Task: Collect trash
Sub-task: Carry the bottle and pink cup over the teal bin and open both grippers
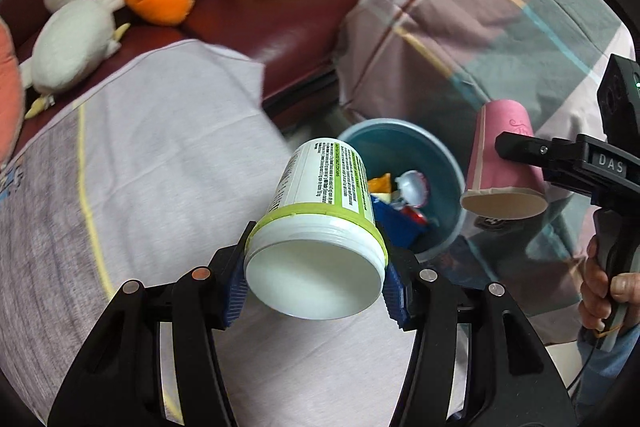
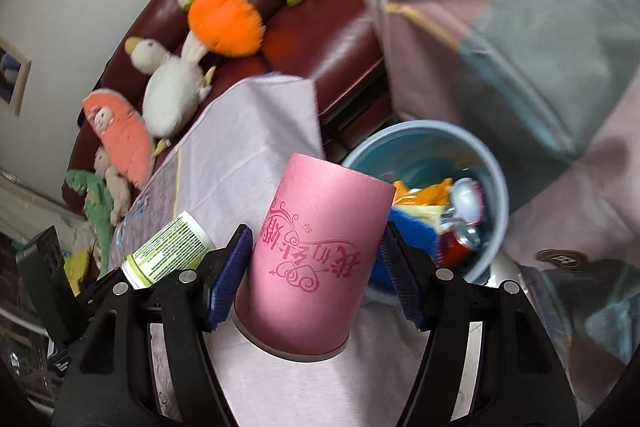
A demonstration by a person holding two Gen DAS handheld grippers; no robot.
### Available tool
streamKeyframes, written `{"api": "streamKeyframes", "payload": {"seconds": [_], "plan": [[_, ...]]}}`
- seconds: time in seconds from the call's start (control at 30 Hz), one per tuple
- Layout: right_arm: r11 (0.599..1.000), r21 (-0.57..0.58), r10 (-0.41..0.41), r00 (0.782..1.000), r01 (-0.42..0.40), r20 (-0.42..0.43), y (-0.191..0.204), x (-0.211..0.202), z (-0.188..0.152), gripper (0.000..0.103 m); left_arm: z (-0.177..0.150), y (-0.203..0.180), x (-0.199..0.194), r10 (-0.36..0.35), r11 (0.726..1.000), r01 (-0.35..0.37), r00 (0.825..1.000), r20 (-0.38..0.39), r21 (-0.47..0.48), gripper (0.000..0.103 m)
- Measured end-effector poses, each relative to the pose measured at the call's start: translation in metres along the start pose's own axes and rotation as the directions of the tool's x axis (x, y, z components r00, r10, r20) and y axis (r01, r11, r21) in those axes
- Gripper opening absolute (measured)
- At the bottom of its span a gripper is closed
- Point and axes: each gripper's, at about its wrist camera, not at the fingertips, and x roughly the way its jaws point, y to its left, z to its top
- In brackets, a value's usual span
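Jaws of the left gripper (image 1: 314, 281) were clamped on the white supplement jar (image 1: 320, 211), and the blue bin (image 1: 440, 155) sat just beyond the jar; tipping forward past the near rim looked best.

Right gripper (image 2: 316, 275) pinched the pink paper cup (image 2: 316, 255); bin rim (image 2: 498, 187) lay ahead-right, quilt (image 2: 500, 7) crowding behind, so a short reach seemed safest.
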Motion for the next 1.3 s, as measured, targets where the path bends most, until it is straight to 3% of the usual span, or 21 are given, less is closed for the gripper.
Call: {"api": "streamKeyframes", "payload": {"seconds": [0.37,0.67,1.3], "plan": [[0.995,0.044,-0.086,0.996,0.085,0.022,-0.046,-0.001,0.017,0.066,0.018,-0.032,0.043,-0.042,0.998,0.044,0.998,-0.056,0.034,0.056],[0.994,0.05,-0.099,0.995,0.1,-0.006,-0.056,0.02,0.022,0.068,0.023,-0.041,0.071,-0.058,0.997,0.062,0.994,-0.095,0.04,0.056],[0.982,0.054,-0.182,0.983,0.182,-0.005,-0.07,0.013,0.025,0.076,0.034,-0.066,0.109,-0.115,0.991,0.123,0.985,-0.13,0.056,0.056]]}}
